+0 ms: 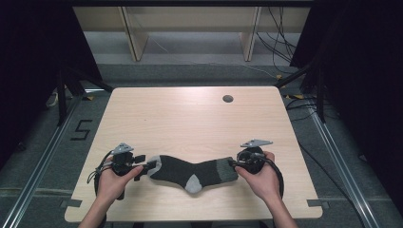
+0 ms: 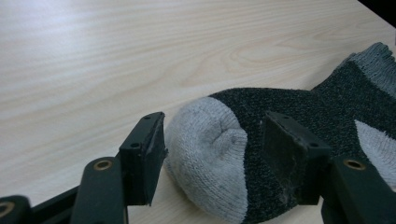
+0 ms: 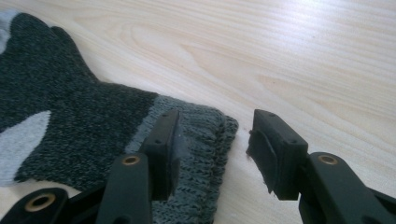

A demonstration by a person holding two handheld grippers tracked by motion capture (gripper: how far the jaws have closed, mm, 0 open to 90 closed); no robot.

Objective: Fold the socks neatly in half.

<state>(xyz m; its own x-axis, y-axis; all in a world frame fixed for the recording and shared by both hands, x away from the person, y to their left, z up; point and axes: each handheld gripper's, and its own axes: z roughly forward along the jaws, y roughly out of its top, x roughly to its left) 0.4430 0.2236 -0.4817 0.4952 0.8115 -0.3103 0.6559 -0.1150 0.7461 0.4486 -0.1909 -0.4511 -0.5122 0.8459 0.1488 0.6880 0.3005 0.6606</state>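
Dark grey sock [image 1: 192,172] lies flat on the light wood worktop [image 1: 190,118], near the person's edge, stretched left to right w/ a bend in the middle. Pale grey toe at the left end, pale heel patch on the near side around the middle, lighter ribbed cuff at the right end. Left gripper [image 1: 142,170] is at the toe end, held in the person's left hand [image 1: 111,183]; right gripper [image 1: 234,164] at the cuff end, in the right hand [image 1: 261,178]. Left gripper view: jaws spread, toe [image 2: 205,154] sits between them; one jaw is just beside the pale toe w/ a thin gap, the other is over the dark knit, contact there can't be told, no pinch visible. Right gripper view: jaws spread wide; one jaw rests over the ribbed cuff [image 3: 196,140], the other stands off the sock's edge above bare wood, so cuff edge is between them but not squeezed. Sock isn't lifted at either end. Round dark hole [image 1: 228,99] in the worktop near the far edge, well apart from the sock. Each gripper carries a grey three-cornered plate on top, cables trail back by the wrists.
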